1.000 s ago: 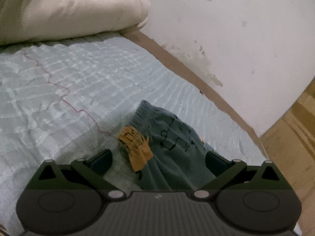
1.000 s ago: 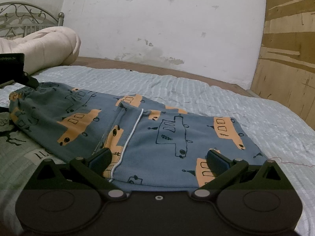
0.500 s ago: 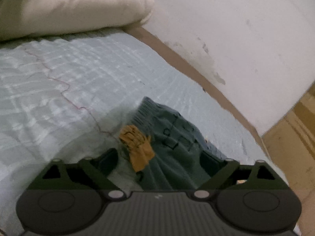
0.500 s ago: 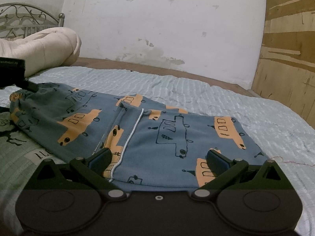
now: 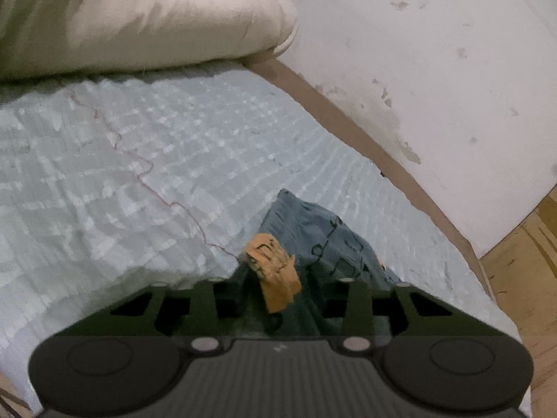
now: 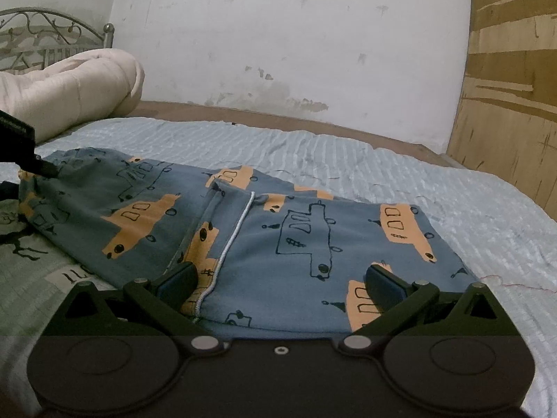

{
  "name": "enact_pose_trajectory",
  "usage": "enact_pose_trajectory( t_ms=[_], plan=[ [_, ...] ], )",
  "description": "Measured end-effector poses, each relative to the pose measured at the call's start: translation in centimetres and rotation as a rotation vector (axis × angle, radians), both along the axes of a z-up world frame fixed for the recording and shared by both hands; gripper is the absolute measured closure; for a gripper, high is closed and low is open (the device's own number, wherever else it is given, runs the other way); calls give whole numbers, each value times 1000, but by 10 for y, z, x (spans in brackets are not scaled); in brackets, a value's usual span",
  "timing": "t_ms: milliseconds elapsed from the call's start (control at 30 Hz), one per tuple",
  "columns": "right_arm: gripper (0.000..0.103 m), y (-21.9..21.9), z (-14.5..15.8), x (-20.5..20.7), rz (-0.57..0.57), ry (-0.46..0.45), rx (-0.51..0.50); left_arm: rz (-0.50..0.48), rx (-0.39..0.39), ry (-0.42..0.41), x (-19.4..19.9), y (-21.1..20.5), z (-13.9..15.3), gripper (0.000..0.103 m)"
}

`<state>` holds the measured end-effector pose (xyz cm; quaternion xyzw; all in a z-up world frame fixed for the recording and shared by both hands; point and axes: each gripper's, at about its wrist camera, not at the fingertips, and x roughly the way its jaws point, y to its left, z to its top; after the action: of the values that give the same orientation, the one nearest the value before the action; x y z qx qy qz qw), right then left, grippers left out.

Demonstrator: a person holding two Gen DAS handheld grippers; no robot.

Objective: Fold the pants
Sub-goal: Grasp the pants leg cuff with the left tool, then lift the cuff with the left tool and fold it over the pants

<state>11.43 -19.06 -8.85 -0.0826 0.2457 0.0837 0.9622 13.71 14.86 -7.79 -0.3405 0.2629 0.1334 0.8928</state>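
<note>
Left hand-held gripper [image 5: 278, 299] has its fingers pressed together, pinching a bunched corner of the blue cotton pants with orange and outlined car prints [image 6: 264, 230] at their waistband end. Right hand-held gripper [image 6: 280, 282] sits spread wide at the hem end, one finger on each side of the cloth, nothing clamped. These pants lie flat across the pale blue textured bedspread [image 6: 452, 188]. Near the bed's head rests a rolled cream quilt [image 5: 139, 17], beside the stained white wall [image 6: 296, 41].
</note>
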Motion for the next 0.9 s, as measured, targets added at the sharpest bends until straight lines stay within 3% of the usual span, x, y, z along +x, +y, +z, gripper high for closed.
enact_pose_trajectory(
  t_ms=[167,300,400,533,700,900],
  plan=[
    [1,4,6,0,9,8,-37,-38,119,-45,-2,-10,19,85],
    [1,11,16,-5,31,-61,-91,-107,243,-83,0,-31,42,87],
    [1,8,20,-8,47,-70,-74,-144,314,-109,3,-48,59,87],
    [1,-7,25,-17,58,-101,-63,-211,375,-151,6,-80,81,88],
    [1,-29,27,-29,68,-190,-179,-356,466,-204,9,-136,108,88],
    [1,-64,36,-41,38,-254,-241,-533,501,-250,15,-206,123,88]
  ],
)
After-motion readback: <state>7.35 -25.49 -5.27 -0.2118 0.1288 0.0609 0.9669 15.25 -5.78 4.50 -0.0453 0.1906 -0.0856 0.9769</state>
